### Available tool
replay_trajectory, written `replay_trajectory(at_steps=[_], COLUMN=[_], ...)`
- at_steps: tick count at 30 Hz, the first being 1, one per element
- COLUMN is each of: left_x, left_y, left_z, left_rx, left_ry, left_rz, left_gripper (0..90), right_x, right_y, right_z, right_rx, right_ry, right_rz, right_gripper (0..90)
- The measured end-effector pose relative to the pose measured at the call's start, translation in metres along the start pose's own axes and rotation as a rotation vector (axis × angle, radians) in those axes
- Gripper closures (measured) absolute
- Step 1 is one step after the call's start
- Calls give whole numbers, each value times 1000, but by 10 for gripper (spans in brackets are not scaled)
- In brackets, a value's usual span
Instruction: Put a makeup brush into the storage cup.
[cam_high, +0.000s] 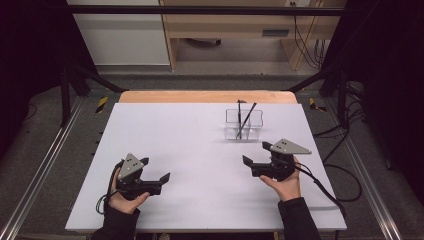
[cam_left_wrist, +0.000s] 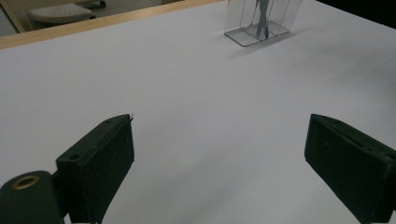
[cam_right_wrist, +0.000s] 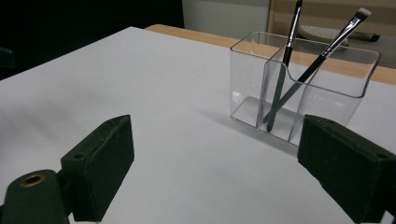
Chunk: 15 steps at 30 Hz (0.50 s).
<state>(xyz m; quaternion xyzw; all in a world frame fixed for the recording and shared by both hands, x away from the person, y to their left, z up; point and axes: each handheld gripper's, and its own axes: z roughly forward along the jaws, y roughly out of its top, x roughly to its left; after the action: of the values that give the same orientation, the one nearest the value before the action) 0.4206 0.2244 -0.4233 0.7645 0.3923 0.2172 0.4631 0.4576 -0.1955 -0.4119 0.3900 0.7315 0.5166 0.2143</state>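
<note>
Two brushes (cam_right_wrist: 299, 65) standing in clear holder (cam_right_wrist: 299, 93).
Left gripper (cam_high: 152, 172) and right gripper (cam_high: 255, 155) both released, empty, resting apart on table (cam_high: 190, 150).

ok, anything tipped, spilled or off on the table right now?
Nothing stands out. The clear organizer stands upright on the white table, with two makeup brushes leaning crossed inside it, as loose brushes would. The left gripper and right gripper are open and hold nothing.
</note>
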Motion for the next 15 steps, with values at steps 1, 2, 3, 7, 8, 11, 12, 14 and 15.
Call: replay_trajectory(at_steps=[1,2,3,7,8,11,12,14,15], left_x=[0,0,0,0,0,0,0,0,1], left_y=[0,0,0,-1,-1,-2,-2,-2,-2], left_z=[0,0,0,1,1,1,1,1,1], left_rx=[0,0,2,6,6,6,6,6,7], left_ry=[1,1,1,2,4,5,4,5,6], left_rz=[1,0,1,3,2,2,1,-1,0], left_gripper=[75,75,74,73,73,71,71,71,71], right_x=[0,-1,-1,-3,-4,-6,-6,-7,-8], right_y=[-2,-4,-6,-13,-15,-22,-23,-25,-26], right_z=[-2,-4,-6,-14,-15,-21,-22,-25,-26], right_rx=[2,1,4,13,14,19,19,20,19], right_ry=[0,-2,-4,-13,-14,-20,-21,-25,-24], right_rz=[2,6,7,17,20,25,23,25,27], right_gripper=[107,104,101,91,88,84,83,80,79])
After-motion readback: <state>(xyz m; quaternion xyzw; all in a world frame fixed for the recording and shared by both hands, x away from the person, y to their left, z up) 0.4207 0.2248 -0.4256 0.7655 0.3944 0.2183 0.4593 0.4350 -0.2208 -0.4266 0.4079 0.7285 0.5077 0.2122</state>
